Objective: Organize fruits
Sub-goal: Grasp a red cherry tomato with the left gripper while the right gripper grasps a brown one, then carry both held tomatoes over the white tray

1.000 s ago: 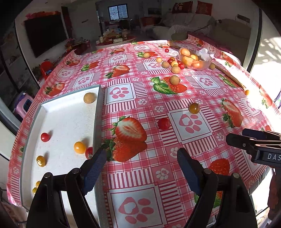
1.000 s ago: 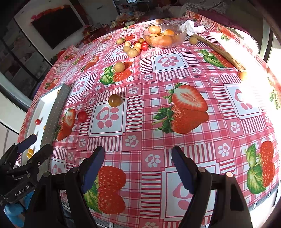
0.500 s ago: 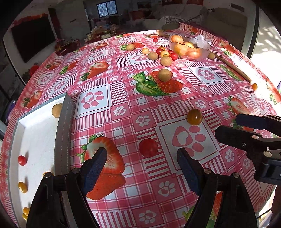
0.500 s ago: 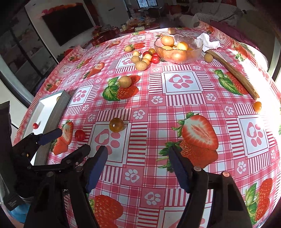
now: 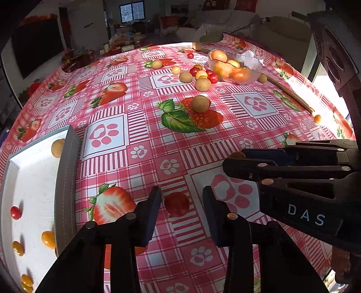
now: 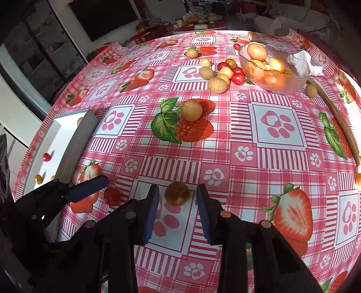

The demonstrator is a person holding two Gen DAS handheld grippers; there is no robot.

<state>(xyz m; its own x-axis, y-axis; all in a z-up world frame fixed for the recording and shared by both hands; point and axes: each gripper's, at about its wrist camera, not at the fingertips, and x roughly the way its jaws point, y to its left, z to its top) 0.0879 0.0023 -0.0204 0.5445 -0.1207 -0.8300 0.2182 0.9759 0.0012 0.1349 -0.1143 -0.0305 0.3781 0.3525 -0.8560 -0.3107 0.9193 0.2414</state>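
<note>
The left gripper (image 5: 181, 210) has just been closing, and the small round red cherry tomato (image 5: 176, 204) lies on the red-checked strawberry tablecloth (image 5: 225, 139) between its 2 blue pads, a sliver of gap showing each side. The right gripper (image 6: 177, 208) has just been closing too; the round amber-brown fruit (image 6: 177, 193) sits between its tips, not visibly pinched.

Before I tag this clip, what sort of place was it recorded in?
Most likely a home living and dining room. The work happens on a table with a strawberry-print tablecloth, a sofa stands behind it, and a dark television hangs on the left wall.
</note>
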